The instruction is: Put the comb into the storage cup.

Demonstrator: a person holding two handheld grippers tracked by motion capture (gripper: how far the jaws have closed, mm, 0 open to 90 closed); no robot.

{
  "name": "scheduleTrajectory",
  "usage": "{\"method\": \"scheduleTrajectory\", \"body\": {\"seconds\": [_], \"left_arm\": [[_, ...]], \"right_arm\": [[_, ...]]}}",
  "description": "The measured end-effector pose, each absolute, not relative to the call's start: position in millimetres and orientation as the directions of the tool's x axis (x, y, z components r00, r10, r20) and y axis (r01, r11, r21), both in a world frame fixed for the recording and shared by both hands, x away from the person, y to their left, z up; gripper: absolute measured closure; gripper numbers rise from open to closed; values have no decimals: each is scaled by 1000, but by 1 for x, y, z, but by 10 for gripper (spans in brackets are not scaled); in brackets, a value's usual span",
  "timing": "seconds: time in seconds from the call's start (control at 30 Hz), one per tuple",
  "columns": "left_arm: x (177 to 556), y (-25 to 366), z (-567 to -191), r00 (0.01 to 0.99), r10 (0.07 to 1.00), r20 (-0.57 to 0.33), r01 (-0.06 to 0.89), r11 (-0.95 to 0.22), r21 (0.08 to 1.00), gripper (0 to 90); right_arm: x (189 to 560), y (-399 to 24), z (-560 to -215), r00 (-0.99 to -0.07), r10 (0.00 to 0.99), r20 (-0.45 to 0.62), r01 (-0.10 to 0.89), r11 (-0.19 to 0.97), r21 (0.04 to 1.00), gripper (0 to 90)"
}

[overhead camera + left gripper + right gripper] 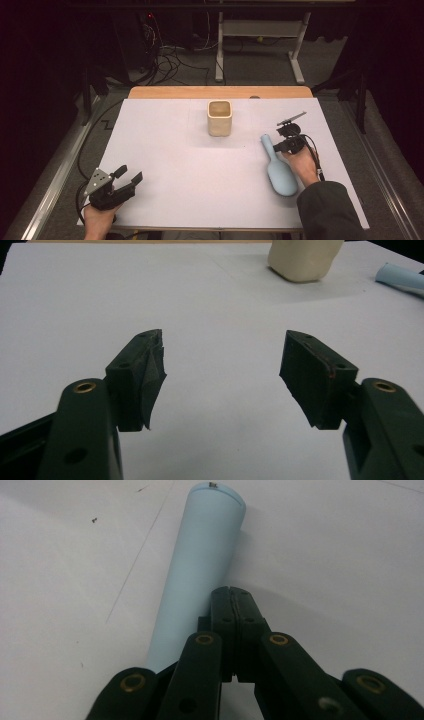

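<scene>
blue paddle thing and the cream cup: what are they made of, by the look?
Blue paddle: probably moulded plastic, matte, with a smooth even colour and a seamless tapered handle. Cream cup: could be plastic or glazed ceramic; thick rounded walls, dull sheen. The look leaves it open.

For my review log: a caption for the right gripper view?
Shut right gripper beside the pale blue handle on the white table.
</scene>
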State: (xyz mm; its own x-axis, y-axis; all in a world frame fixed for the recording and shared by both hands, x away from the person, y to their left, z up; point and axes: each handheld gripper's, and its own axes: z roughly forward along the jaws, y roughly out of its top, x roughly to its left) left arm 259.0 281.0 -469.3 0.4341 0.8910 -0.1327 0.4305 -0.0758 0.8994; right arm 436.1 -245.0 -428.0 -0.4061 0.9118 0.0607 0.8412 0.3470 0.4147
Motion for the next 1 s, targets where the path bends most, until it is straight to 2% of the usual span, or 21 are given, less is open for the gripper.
{"method": "scheduleTrajectory", "body": {"seconds": [1.0], "left_arm": [[259, 281, -469, 439, 889, -134, 427, -75, 901, 346]], "right_arm": [[422, -180, -421, -576, 815, 62, 769, 515, 380, 900]]}}
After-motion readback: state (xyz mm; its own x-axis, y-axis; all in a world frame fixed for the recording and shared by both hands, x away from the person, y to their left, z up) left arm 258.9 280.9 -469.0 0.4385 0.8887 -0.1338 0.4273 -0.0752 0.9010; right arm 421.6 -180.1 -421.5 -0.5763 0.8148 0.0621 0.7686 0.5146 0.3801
